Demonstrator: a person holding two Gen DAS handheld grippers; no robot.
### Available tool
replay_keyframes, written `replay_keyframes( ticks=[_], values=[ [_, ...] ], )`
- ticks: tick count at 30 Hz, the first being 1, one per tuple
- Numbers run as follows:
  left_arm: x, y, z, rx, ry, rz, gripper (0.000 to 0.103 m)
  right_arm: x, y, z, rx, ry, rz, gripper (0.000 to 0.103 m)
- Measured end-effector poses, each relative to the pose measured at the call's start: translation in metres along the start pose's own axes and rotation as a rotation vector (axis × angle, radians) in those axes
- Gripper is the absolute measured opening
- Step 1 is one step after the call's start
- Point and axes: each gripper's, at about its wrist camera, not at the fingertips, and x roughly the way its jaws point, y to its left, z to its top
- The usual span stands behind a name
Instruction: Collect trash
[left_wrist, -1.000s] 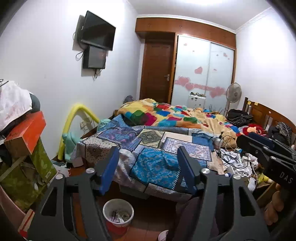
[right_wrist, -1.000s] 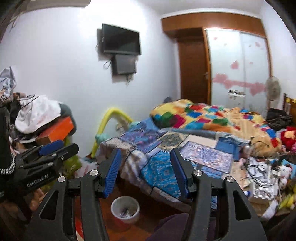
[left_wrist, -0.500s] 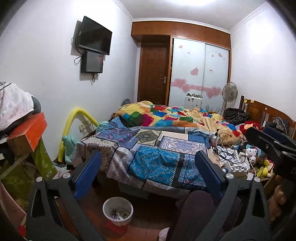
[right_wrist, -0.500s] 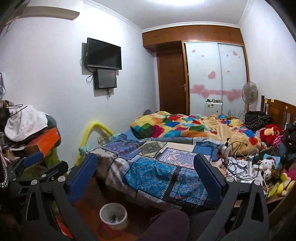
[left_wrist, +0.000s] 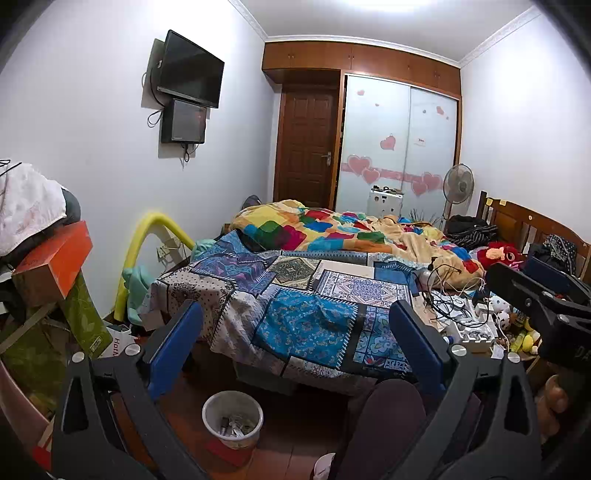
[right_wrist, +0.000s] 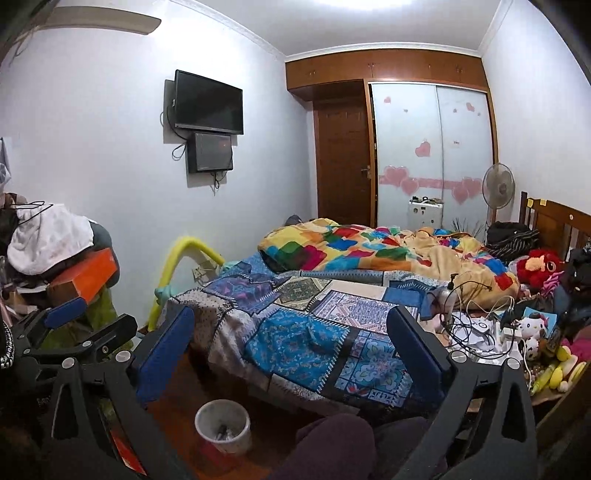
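Note:
A white waste bin (left_wrist: 232, 413) stands on the wooden floor at the foot of the bed, with scraps of trash inside; it also shows in the right wrist view (right_wrist: 222, 424). My left gripper (left_wrist: 295, 343) is held above and short of the bin, its blue-padded jaws wide open with nothing between them. My right gripper (right_wrist: 291, 350) is likewise open and empty, hovering over the bed's near corner. Loose papers, cables and small white items (left_wrist: 458, 321) litter the bed's right corner.
A bed with a patchwork cover (left_wrist: 306, 295) fills the middle. Boxes, an orange carton (left_wrist: 55, 258) and clothes pile up at the left. A person's knee in dark trousers (left_wrist: 384, 424) sits low in front. Stuffed toys (right_wrist: 539, 262) lie by the headboard at the right.
Both grippers' jaws have spread from a narrower gap to wide open. Both views have shifted a little, the right one turning toward the bed.

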Motion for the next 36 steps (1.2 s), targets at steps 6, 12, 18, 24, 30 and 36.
replay_keyframes(
  ticks=[6, 12, 18, 24, 30, 36],
  values=[
    [-0.0010, -0.0027, -0.0023, -0.002, 0.002, -0.002, 0.102, -0.0013, -0.0006, -0.0010, -0.001, 0.011, 0.004, 0.103],
    [-0.0011, -0.0048, -0.0034, -0.003, 0.004, -0.002, 0.102, -0.0016, 0.0009, -0.0013, -0.002, 0.014, 0.005, 0.103],
    [-0.0008, -0.0053, -0.0035, -0.003, 0.004, -0.001, 0.102, -0.0026, 0.0009, -0.0010, -0.001, 0.016, 0.006, 0.103],
    [-0.0005, -0.0058, -0.0039, -0.004, 0.006, 0.000, 0.102, -0.0023, 0.0019, -0.0014, -0.002, 0.016, 0.006, 0.103],
    [-0.0019, -0.0083, -0.0064, -0.007, 0.005, 0.003, 0.102, -0.0043, 0.0016, -0.0019, 0.003, 0.023, 0.008, 0.103],
    [-0.0028, -0.0094, -0.0069, -0.010, 0.001, 0.007, 0.102, -0.0049, 0.0021, -0.0018, 0.003, 0.023, 0.010, 0.103]
  ],
)
